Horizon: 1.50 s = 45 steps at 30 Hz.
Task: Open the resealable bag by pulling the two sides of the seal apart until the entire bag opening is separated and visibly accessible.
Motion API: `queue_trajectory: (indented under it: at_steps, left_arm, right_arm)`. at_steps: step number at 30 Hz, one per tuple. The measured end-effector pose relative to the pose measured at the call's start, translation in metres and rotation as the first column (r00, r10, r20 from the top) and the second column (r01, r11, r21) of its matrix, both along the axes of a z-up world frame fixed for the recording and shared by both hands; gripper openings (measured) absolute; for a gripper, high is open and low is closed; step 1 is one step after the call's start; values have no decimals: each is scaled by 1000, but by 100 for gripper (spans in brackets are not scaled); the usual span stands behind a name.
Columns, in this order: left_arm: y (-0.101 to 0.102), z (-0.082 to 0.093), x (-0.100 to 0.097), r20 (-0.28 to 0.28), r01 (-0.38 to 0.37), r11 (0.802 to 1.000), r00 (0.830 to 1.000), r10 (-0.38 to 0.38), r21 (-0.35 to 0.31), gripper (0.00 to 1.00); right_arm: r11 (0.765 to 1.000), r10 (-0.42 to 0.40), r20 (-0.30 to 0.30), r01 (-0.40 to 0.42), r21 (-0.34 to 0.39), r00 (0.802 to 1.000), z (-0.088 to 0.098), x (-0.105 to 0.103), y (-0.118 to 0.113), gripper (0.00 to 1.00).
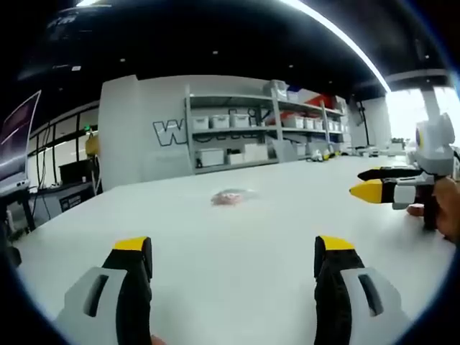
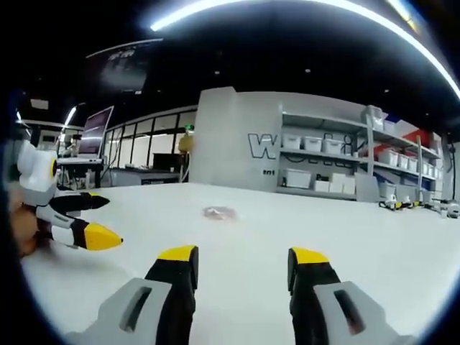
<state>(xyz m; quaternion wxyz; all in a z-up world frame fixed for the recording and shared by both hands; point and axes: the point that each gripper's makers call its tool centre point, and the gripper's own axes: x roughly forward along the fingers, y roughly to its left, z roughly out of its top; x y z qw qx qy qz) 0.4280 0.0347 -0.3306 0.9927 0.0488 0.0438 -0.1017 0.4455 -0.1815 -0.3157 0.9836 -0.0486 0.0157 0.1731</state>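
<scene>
A small clear resealable bag (image 1: 232,197) with something pinkish inside lies flat on the white table (image 1: 237,259), far ahead of both grippers; it also shows as the same bag (image 2: 219,213) in the right gripper view. My left gripper (image 1: 233,253) hovers low over the table, open, nothing between its yellow-tipped jaws. My right gripper (image 2: 241,257) is open too and holds nothing. In the left gripper view the right gripper (image 1: 374,183) comes in from the right edge, held by a hand. In the right gripper view the left gripper (image 2: 90,219) enters from the left.
Shelves with white bins (image 1: 244,133) stand along a grey wall behind the table. A desk with monitors (image 2: 93,136) sits at the far left. Bare white table (image 2: 345,230) surface lies all around the bag.
</scene>
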Motion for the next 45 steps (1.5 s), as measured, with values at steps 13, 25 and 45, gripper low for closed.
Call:
queue_trajectory:
  at_steps: [13, 25, 45]
  left_arm:
    - [0, -1, -1, -3, 0, 1000, 1000, 0, 2, 92]
    - [0, -1, 1, -7, 1, 1000, 1000, -1, 5, 92]
    - [-1, -1, -3, -6, 0, 1000, 1000, 0, 4, 92]
  right_arm:
    - [1000, 5, -9, -5, -10, 1000, -2, 0, 1, 45]
    - [1000, 10, -16, -10, -16, 1000, -3, -1, 1, 43]
    - [1000, 16, -25, -17, -17, 1000, -4, 0, 1, 41]
